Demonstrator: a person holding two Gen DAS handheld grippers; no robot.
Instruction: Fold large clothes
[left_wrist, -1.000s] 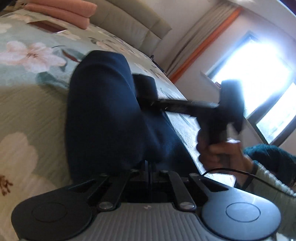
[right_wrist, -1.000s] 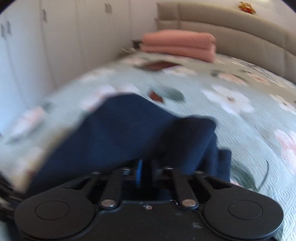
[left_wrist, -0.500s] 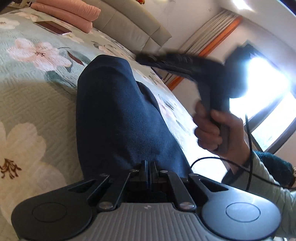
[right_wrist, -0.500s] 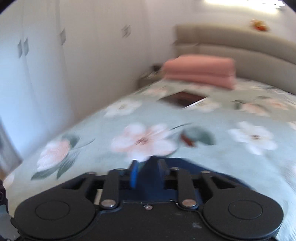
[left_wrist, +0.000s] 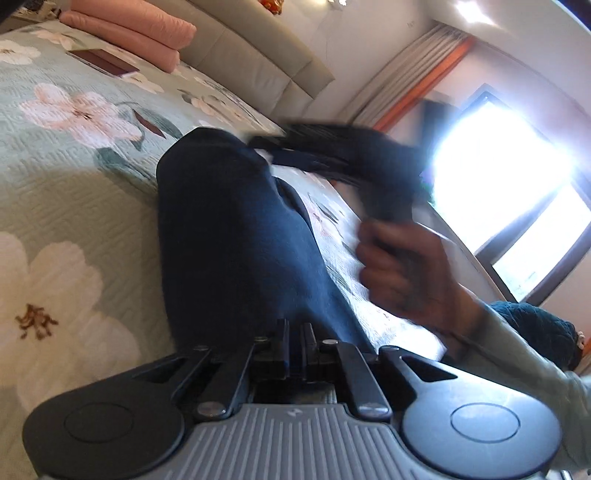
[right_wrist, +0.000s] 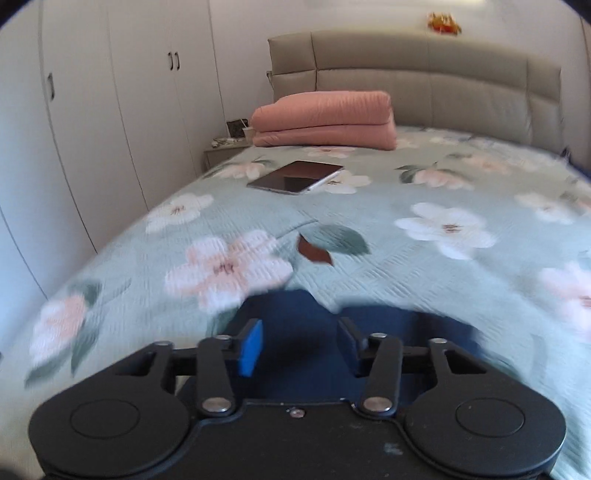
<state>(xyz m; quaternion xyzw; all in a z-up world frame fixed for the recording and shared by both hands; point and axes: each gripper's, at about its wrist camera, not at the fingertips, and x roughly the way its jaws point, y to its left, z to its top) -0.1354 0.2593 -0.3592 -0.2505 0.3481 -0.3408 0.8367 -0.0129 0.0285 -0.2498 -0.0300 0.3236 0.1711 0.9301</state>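
I am in a home bedroom. Before me spreads a bed (right_wrist: 424, 266) with a flowered green quilt, a padded grey headboard (right_wrist: 424, 85) at its far edge, folded pink bedding (right_wrist: 325, 120) beside it, white wardrobe doors (right_wrist: 110, 103) along one side, and a curtained window (left_wrist: 517, 184).

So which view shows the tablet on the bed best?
The right wrist view: the tablet lies flat and whole on the floral bedspread, in front of the folded pink quilt. The left wrist view shows the tablet only small and foreshortened at the upper left edge.
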